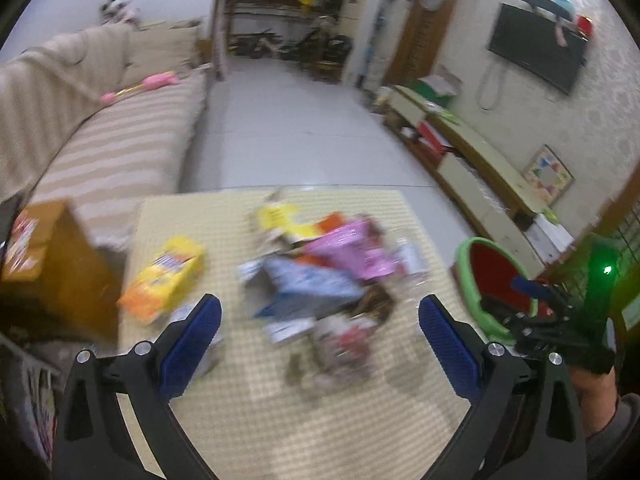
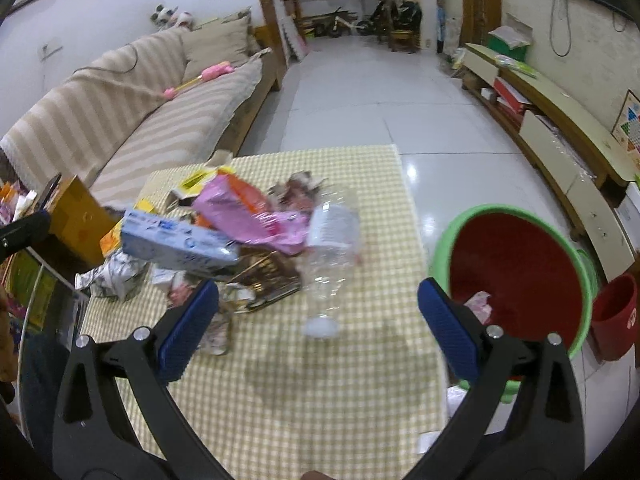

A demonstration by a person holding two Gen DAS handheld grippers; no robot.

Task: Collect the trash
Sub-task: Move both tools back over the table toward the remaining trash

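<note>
A heap of trash lies on the checked tablecloth: a pink wrapper, a blue-white box, a clear plastic bottle and crumpled paper. The left wrist view is blurred; it shows the same heap with the pink wrapper, the blue box and a yellow-orange box. My left gripper is open above the near side of the heap. My right gripper is open over the bottle's near end. The red bin with a green rim stands off the table's right edge, a scrap inside.
A striped sofa runs along the left, a brown cardboard box beside the table. A low TV cabinet lines the right wall. A smaller red bucket sits right of the bin. Grey tiled floor stretches beyond the table.
</note>
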